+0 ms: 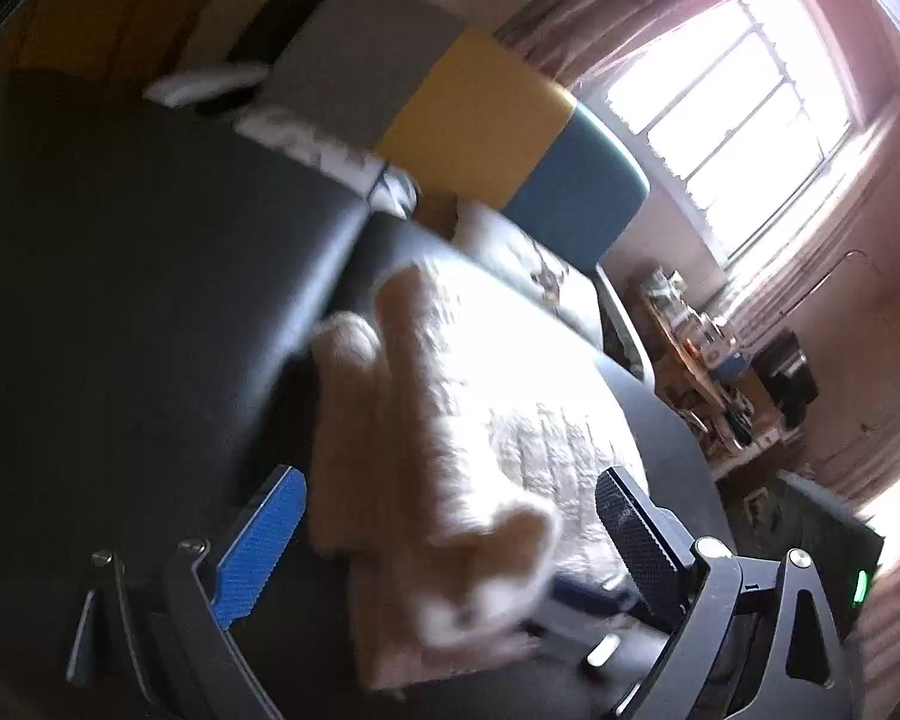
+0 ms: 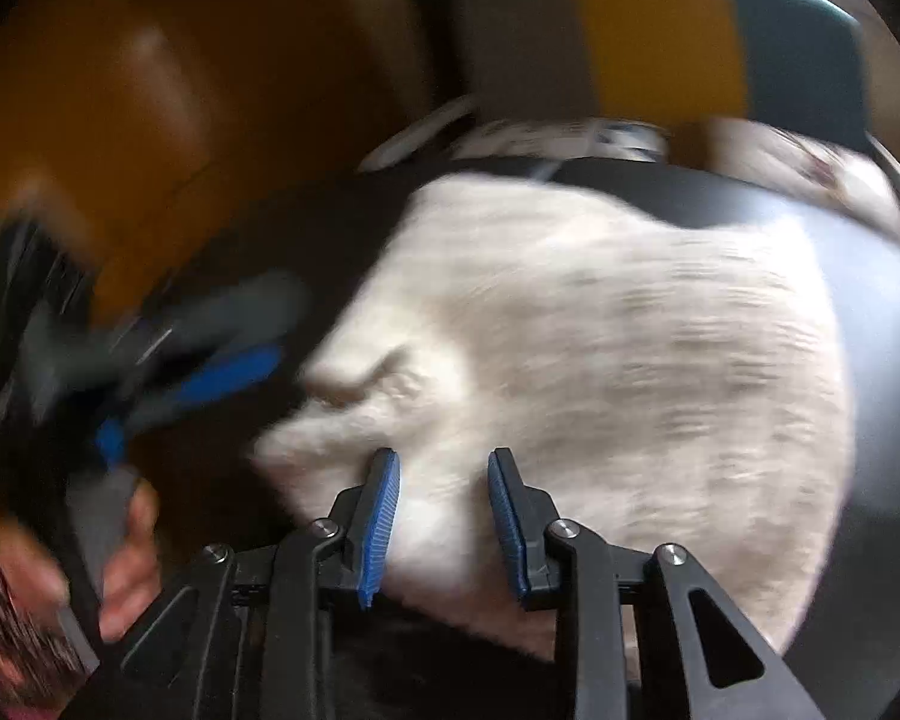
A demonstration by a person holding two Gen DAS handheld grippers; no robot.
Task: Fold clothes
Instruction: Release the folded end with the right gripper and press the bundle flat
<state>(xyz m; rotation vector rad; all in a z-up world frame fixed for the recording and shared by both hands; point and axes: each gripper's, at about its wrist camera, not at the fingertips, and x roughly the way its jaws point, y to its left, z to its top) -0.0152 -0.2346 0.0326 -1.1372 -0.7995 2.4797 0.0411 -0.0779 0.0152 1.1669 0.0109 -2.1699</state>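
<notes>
A cream knitted garment lies bunched on the black table. In the left wrist view the garment stretches away from me, with a thicker folded strip along its left side. My left gripper stands wide open above its near end, and neither the blue pad nor the black one touches the cloth. In the right wrist view that left gripper is a blur at the left, held by a hand. My right gripper hovers over the garment's near left edge, jaws partly apart, with no cloth pinched between the pads.
A chair back in grey, yellow and teal stands behind the table. White items lie along the far edge. A bright window and a cluttered shelf are at the right. A brown wooden surface is at the left.
</notes>
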